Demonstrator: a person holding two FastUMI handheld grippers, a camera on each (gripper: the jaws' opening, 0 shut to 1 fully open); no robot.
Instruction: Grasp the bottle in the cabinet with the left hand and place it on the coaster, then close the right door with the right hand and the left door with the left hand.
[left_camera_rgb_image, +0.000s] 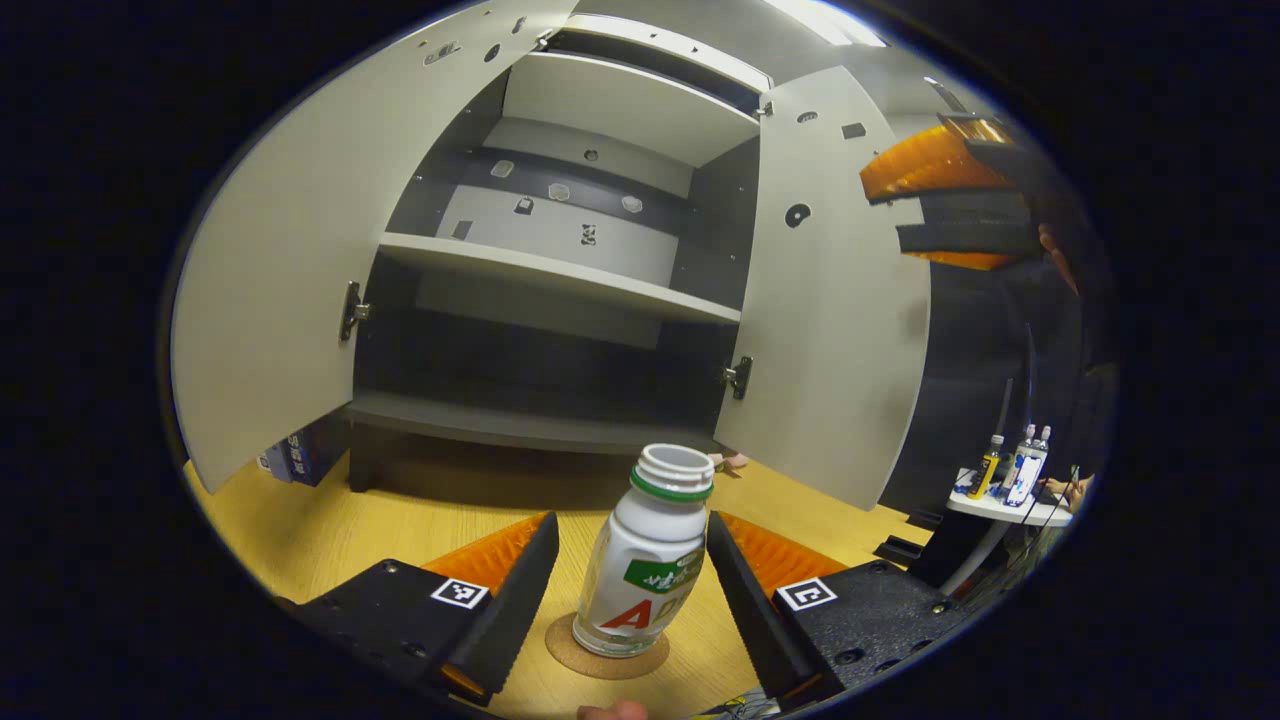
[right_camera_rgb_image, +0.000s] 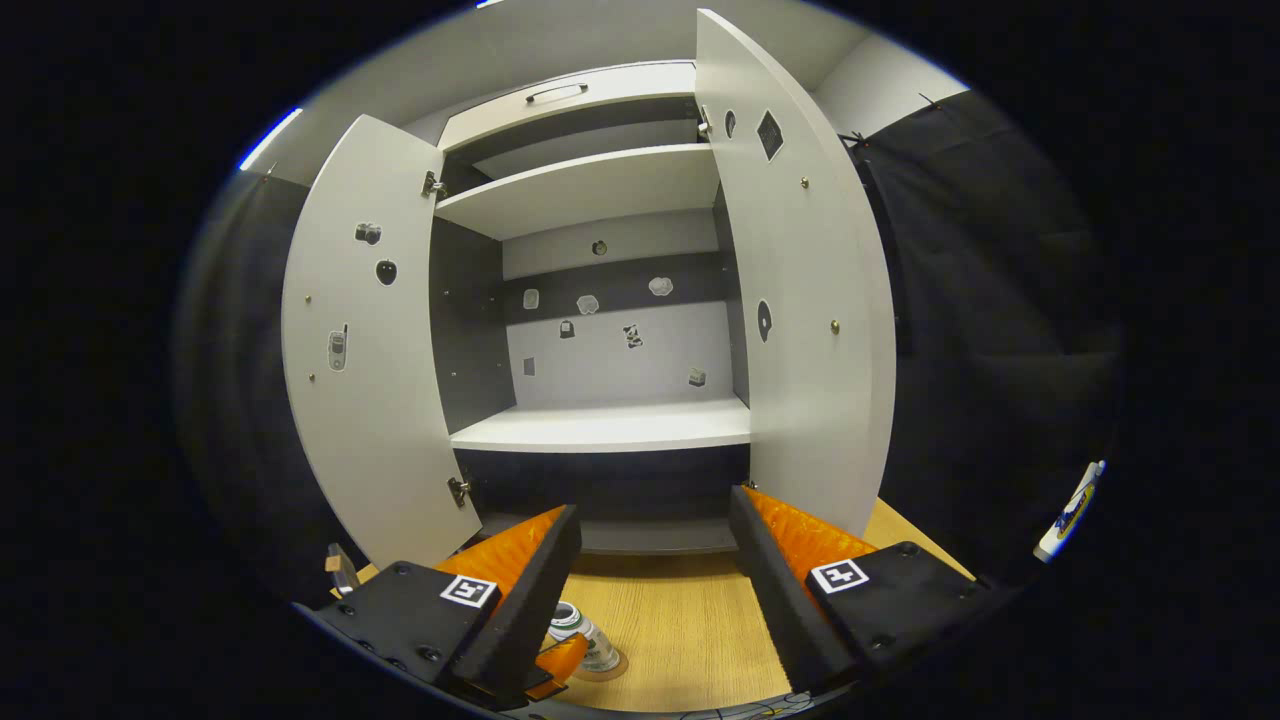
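A white bottle (left_camera_rgb_image: 645, 560) with a green neck ring and no cap stands upright on a round cork coaster (left_camera_rgb_image: 600, 655) on the wooden table. My left gripper (left_camera_rgb_image: 630, 522) is open around it, with a small gap showing on each side. The cabinet (left_camera_rgb_image: 560, 270) stands behind with its shelves bare, its left door (left_camera_rgb_image: 290, 250) and right door (left_camera_rgb_image: 840, 300) both swung wide. My right gripper (right_camera_rgb_image: 655, 505) is open and holds nothing, facing the cabinet (right_camera_rgb_image: 610, 425) between the left door (right_camera_rgb_image: 370, 350) and right door (right_camera_rgb_image: 805, 300). It hangs high by the right door (left_camera_rgb_image: 950, 200). The bottle (right_camera_rgb_image: 585, 630) sits low beside it.
A blue box (left_camera_rgb_image: 300, 455) lies on the table under the left door. A small pink item (left_camera_rgb_image: 732, 460) rests near the cabinet's base. A white side table (left_camera_rgb_image: 1005, 505) with a few small bottles stands at the far right. Bare wooden tabletop (right_camera_rgb_image: 680, 610) stretches before the cabinet.
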